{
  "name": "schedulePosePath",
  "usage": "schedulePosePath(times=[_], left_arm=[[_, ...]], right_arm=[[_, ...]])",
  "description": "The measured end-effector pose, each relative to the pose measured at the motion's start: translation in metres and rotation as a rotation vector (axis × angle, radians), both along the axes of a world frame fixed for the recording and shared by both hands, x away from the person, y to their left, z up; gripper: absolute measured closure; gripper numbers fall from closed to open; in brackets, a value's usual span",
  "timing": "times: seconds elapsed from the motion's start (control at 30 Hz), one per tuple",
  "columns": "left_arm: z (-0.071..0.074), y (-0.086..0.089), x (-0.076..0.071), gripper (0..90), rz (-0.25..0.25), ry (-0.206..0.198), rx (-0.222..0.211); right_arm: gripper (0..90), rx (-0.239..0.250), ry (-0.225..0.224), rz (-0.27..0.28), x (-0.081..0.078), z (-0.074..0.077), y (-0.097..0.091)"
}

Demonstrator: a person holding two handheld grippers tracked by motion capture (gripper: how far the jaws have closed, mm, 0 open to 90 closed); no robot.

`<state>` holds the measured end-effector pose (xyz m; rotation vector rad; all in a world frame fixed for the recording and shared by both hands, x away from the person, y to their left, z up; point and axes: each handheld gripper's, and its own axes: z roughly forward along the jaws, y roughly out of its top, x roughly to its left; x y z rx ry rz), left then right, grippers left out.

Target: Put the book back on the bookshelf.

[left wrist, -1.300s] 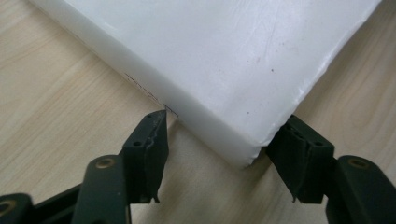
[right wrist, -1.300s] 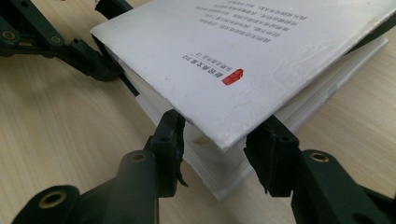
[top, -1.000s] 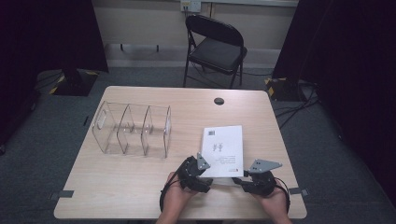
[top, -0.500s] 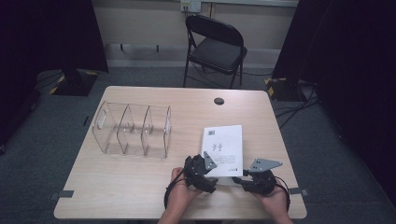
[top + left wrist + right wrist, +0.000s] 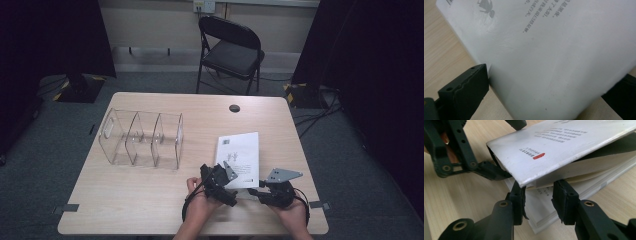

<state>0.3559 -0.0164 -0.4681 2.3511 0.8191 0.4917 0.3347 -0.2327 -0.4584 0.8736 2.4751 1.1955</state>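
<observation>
high view: white softcover booklet (image 5: 239, 157) flat on the pale wood-grain table (image 5: 125, 200), near edge, right of a clear plastic three-bay organiser (image 5: 142, 139); your left gripper (image 5: 216, 181) and right gripper (image 5: 260, 191) meet at its near edge.
left gripper view: your jaws, just widened, straddle the glossy cover untouched.
right gripper view: your jaws stand parted beneath the raised cover's corner, pinching nothing.

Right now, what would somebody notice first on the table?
The white booklet near the table's front right edge, with both tongs at its near end. The right tongs are at its lifted cover, with pages fanning below; the left tongs have just opened wide around the near corner. To the left stands a clear organizer with three slots.
</observation>
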Motion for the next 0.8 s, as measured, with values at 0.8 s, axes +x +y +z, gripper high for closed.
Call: schedulePosePath(times=[0.8], left_arm=[[0.009, -0.020, -0.003, 12.8, -0.074, -0.120, 0.048]], right_arm=[[53.0, 0.012, 0.031, 0.037, 0.002, -0.004, 0.005]])
